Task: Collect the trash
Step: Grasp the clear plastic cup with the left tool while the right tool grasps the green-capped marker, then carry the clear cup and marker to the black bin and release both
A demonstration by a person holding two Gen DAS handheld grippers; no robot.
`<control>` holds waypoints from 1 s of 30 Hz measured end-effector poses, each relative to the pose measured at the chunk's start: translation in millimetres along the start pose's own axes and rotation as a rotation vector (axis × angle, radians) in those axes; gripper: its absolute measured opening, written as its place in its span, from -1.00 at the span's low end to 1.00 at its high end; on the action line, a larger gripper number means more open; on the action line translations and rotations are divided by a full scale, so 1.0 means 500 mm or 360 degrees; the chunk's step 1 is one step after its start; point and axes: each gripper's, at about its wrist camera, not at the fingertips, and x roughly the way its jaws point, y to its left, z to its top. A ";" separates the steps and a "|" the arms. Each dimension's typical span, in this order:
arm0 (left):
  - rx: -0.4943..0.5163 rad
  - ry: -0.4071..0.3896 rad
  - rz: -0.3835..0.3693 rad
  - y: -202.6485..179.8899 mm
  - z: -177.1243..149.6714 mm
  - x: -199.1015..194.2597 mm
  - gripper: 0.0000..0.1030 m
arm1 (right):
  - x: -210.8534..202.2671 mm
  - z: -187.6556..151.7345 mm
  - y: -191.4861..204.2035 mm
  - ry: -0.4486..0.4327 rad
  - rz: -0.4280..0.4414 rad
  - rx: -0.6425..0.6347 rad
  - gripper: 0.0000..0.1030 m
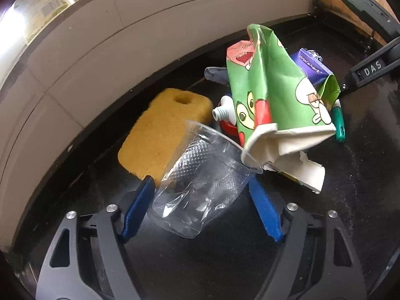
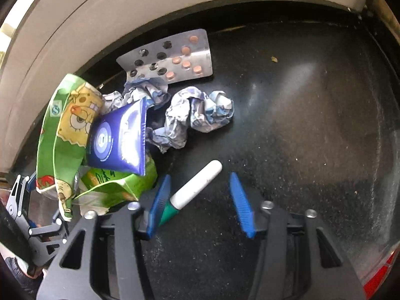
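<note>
From the left wrist, the left tongs (image 1: 200, 200) straddle a clear plastic cup (image 1: 200, 182) on the black counter (image 1: 350, 200), blue pads beside its thin, crushable walls, though I cannot tell whether they pinch it; just behind the cup stands a crumpled green carton (image 1: 270, 95), light and springy. From the right wrist, the right tongs (image 2: 200, 195) are spread wide around a white marker (image 2: 197, 187), near that green carton (image 2: 62, 137); stiff, smooth and likely to roll, it is best taken mid-barrel.

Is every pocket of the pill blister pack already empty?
No. In the right wrist view the blister pack still holds several pinkish pills on its right half, while the pockets on its left half are punched open.
</note>
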 end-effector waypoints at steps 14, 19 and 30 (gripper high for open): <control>-0.0535 0.0146 0.0009 -0.059 0.001 -0.113 -0.08 | -0.086 -0.124 0.015 -0.0143 -0.0028 -0.0328 -0.73; -0.0632 0.0170 0.0043 -0.115 -0.025 -0.192 -0.08 | -0.175 -0.185 0.040 -0.0240 0.0017 -0.0497 -0.73; -0.0726 0.0188 0.0099 -0.162 -0.066 -0.293 -0.08 | -0.278 -0.260 0.022 -0.0349 0.0070 -0.0662 -0.73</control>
